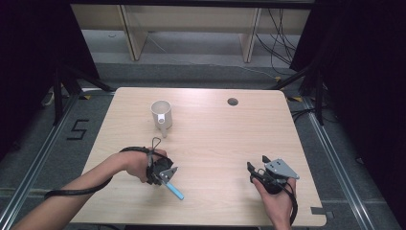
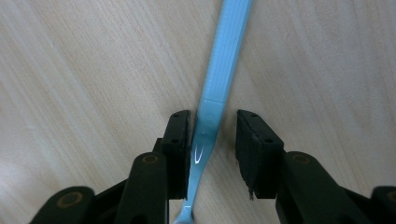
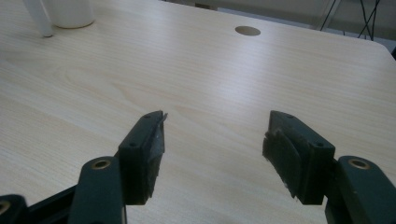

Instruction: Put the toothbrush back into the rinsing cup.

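Left gripper [image 2: 213,140] narrow around a blue toothbrush [image 2: 219,79] flat on the worktop [image 2: 93,70], 1 pad touching; off-centre closing could skid it. Right gripper [image 3: 215,140] wide, empty.

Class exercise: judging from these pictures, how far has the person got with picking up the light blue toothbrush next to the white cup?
Done: the left gripper is lowered over the light blue toothbrush, its handle between the jaws. In hand: the grip is not finished, since one pad touches the handle while a gap remains at the other. Left: closing fully and lifting; the toothbrush lies flat on the table, apart from the white cup. The right gripper waits open and empty.
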`<state>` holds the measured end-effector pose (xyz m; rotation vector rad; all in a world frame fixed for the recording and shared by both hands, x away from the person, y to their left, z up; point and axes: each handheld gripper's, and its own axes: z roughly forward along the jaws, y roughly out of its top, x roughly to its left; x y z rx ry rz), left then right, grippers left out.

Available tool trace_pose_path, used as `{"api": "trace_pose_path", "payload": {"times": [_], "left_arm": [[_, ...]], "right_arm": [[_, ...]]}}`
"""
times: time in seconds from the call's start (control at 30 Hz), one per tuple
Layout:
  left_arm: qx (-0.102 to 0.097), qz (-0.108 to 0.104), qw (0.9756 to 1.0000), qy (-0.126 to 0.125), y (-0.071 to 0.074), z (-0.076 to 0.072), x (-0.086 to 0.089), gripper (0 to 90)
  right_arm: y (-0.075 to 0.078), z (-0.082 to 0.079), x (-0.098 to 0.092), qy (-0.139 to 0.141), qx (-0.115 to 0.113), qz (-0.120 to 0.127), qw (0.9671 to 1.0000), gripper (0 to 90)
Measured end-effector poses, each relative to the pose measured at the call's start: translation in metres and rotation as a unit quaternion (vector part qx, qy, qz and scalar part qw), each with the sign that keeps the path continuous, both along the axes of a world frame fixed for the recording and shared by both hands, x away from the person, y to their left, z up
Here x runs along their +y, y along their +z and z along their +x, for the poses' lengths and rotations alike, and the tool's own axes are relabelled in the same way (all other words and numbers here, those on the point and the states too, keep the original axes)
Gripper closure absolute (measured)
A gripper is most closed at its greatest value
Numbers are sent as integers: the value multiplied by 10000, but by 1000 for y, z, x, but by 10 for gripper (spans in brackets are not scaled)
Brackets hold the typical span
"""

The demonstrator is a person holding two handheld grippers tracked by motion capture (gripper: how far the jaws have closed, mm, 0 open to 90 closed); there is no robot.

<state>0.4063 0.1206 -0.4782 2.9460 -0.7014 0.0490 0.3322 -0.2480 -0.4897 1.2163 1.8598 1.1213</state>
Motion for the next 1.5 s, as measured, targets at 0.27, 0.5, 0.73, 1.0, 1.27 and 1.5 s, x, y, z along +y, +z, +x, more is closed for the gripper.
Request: {"api": "trace_pose_path", "payload": {"times": [0.27,0.5,0.73,1.0,1.27,1.5], "left_arm": [[271,163,9993,177,0,7,-2,713],[274,271,9977,549,0,7,-4,774],[263,229,9950,935,0,5,-3,782],[346,77,9932,1110,-1,5,1,785],[323,-18,9922,1208,4,5,5,785],[293,-296,9907,1292,12,5,8,786]], "right_arm": [[-1,0,1,25,105,81,9999,384],[-1,0,-1,36,40,-35,10000,384],[-2,0,1,38,99,14,9999,384],[-3,0,3,77,175,98,9998,384],[-3,1,2,49,87,-17,9999,384],[-3,0,4,78,102,11,9999,384]]}}
